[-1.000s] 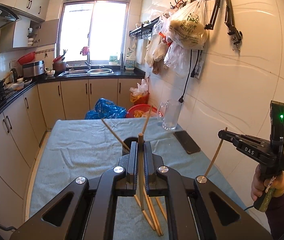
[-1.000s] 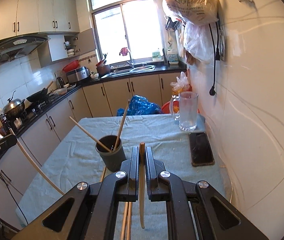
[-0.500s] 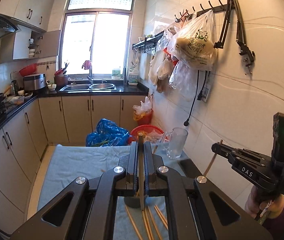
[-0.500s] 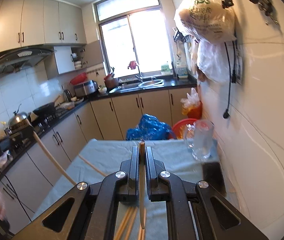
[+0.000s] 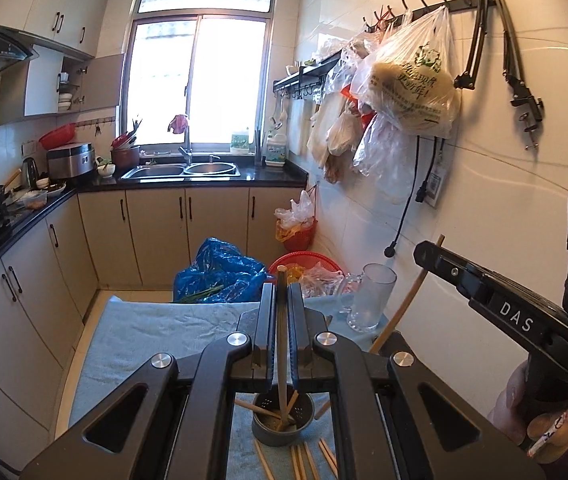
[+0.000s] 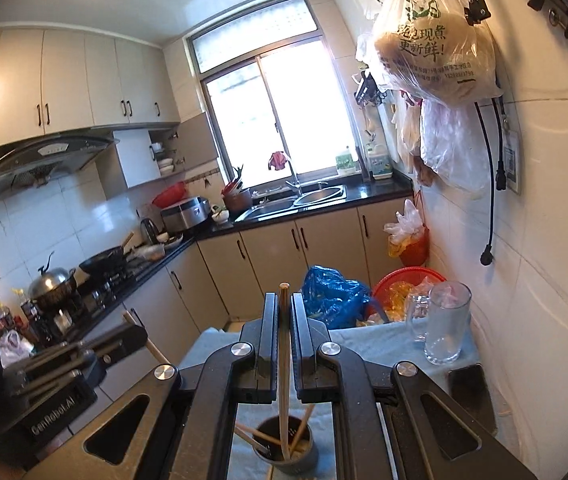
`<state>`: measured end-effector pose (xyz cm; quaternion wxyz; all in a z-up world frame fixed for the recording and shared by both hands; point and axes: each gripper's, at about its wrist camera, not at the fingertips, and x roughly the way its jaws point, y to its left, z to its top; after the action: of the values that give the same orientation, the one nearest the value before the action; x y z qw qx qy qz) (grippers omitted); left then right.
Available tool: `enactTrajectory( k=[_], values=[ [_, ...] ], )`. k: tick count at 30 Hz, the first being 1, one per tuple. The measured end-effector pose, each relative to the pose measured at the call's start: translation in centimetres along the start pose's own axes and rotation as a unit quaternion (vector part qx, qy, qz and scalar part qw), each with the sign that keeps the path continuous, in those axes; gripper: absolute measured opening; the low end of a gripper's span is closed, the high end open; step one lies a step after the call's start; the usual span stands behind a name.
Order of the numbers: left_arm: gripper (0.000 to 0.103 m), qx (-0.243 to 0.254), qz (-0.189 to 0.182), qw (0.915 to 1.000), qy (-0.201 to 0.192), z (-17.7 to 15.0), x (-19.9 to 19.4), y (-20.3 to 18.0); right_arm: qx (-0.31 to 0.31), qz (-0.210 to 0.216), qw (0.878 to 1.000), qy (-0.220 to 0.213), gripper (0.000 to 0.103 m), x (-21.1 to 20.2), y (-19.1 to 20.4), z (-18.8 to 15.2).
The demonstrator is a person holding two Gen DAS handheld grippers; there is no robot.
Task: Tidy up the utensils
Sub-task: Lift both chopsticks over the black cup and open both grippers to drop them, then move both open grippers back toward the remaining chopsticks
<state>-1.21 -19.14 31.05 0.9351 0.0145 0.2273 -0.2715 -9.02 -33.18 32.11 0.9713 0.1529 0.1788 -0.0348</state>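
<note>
Above the cup [image 5: 282, 420] now — not behind it — left claw [image 5: 281, 300] and right claw [image 6: 284, 312] each pinch a chopstick [image 5: 281, 344].

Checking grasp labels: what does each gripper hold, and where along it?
Left gripper and right gripper each clamp one chopstick near its upper end.

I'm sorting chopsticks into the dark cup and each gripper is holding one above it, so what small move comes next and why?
Probably lower the left gripper a little and open it. Its wooden chopstick already hangs over the dark round cup, tip near the mouth, among sticks already inside. The right gripper could follow with its own stick.
</note>
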Motion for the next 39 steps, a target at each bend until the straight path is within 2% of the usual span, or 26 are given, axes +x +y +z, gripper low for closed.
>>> enactTrajectory(
  k=[8,17,21,27,29,30,31,32,39],
  values=[
    [0.005,-0.004,0.008,0.9998,0.020,-1.0,2.9,0.7,0.017,-0.014,1.000,0.001,0.006,2.9,-0.9,-1.4],
    [0.005,-0.018,0.017,0.9968,0.076,-4.2,6.9,2.0,0.023,-0.031,0.997,0.071,0.006,7.4,-2.6,-4.9],
    [0.005,-0.026,0.018,0.9957,0.087,-4.8,7.3,2.5,0.027,-0.037,0.994,0.096,0.007,9.0,-3.3,-6.3],
    [0.008,-0.020,0.022,0.9961,0.083,-5.1,6.2,2.5,0.024,-0.046,0.992,0.113,0.007,10.1,-3.8,-7.5],
    [0.015,-0.018,0.023,0.9964,0.080,-5.1,5.8,2.4,0.025,-0.045,0.992,0.113,0.015,10.1,-3.8,-7.5],
    [0.022,-0.016,0.025,0.9966,0.077,-5.1,5.5,2.3,0.024,-0.046,0.992,0.111,0.019,10.1,-3.7,-7.5],
    [0.027,-0.014,0.027,0.9968,0.075,-5.1,5.2,2.2,0.023,-0.049,0.993,0.108,0.027,10.0,-3.7,-7.5],
    [0.029,-0.011,0.029,0.9971,0.070,-5.2,4.7,2.1,0.021,-0.051,0.993,0.102,0.032,9.9,-3.6,-7.4],
    [0.036,-0.013,0.031,0.9979,0.055,-4.9,1.6,1.9,0.012,-0.058,0.995,0.079,0.042,7.3,-2.9,-6.3]
  ],
)
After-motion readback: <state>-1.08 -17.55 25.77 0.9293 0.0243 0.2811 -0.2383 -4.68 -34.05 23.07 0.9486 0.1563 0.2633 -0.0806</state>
